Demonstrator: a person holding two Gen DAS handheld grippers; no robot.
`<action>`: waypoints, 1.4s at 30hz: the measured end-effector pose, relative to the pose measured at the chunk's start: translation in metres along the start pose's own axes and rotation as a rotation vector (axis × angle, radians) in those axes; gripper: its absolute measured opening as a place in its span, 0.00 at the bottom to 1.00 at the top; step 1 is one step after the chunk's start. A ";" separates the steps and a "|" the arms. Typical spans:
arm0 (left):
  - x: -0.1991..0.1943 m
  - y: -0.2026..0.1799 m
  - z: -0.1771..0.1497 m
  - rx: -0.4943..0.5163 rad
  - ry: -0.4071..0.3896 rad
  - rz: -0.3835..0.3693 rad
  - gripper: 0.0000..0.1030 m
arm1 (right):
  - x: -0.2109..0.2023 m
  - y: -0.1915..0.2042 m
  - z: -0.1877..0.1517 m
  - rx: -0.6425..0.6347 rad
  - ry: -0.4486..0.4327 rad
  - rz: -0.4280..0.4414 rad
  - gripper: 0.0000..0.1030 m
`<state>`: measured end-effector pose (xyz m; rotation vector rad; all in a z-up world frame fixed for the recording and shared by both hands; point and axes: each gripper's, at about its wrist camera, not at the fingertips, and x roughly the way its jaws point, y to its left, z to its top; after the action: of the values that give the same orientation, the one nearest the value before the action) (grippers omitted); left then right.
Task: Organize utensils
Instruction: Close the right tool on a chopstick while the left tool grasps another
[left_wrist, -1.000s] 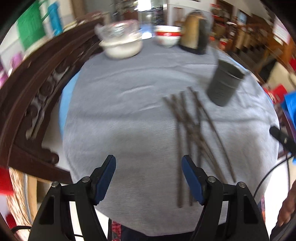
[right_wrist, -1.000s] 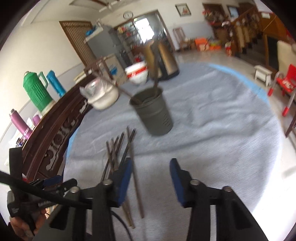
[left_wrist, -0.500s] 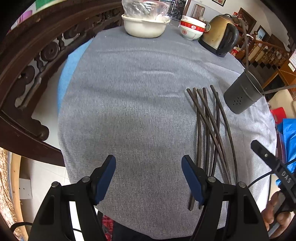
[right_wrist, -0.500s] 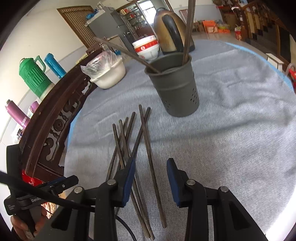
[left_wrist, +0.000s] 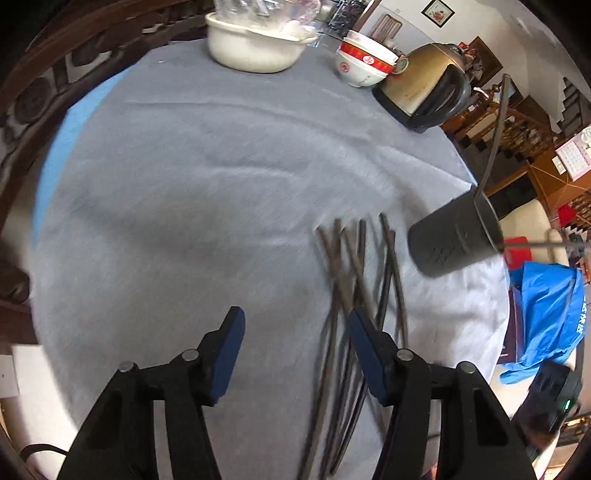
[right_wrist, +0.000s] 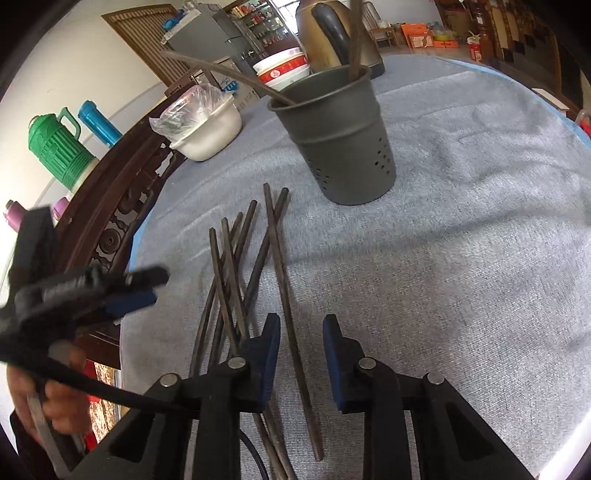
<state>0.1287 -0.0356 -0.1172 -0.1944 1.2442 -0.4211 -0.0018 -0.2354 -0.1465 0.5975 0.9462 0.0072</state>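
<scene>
Several dark chopsticks (right_wrist: 236, 266) lie fanned on the grey tablecloth, also in the left wrist view (left_wrist: 354, 280). A dark perforated holder (right_wrist: 340, 140) stands upright beyond them with two chopsticks in it; it shows in the left wrist view (left_wrist: 450, 240) at right. My right gripper (right_wrist: 301, 328) is open and empty, low over the near end of the rightmost chopstick. My left gripper (left_wrist: 295, 321) is open and empty, just left of the pile, its right finger over the chopsticks. The left gripper appears blurred in the right wrist view (right_wrist: 122, 291).
A white bowl with a plastic bag (left_wrist: 255, 40), a red-and-white bowl (left_wrist: 364, 66) and a brass kettle (left_wrist: 424, 88) stand at the table's far side. A carved wooden chair back (right_wrist: 122, 206) runs along the left edge. A blue bag (left_wrist: 543, 314) lies off the right edge.
Both grippers have moved closer to the chopstick pile and lower. The left one shifted right over the pile. The right gripper's jaws now straddle the rightmost chopstick. Both stayed open.
</scene>
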 end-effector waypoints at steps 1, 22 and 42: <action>0.004 -0.001 0.004 -0.006 0.001 -0.002 0.50 | -0.001 -0.003 0.000 0.007 0.002 0.002 0.26; 0.070 -0.019 0.049 -0.006 0.102 -0.078 0.09 | 0.016 0.005 0.030 -0.043 0.023 -0.004 0.27; 0.024 -0.016 0.046 0.090 0.074 -0.095 0.08 | 0.019 0.002 0.009 -0.140 0.120 -0.105 0.06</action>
<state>0.1752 -0.0640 -0.1182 -0.1627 1.2894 -0.5693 0.0171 -0.2334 -0.1564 0.4208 1.0835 0.0158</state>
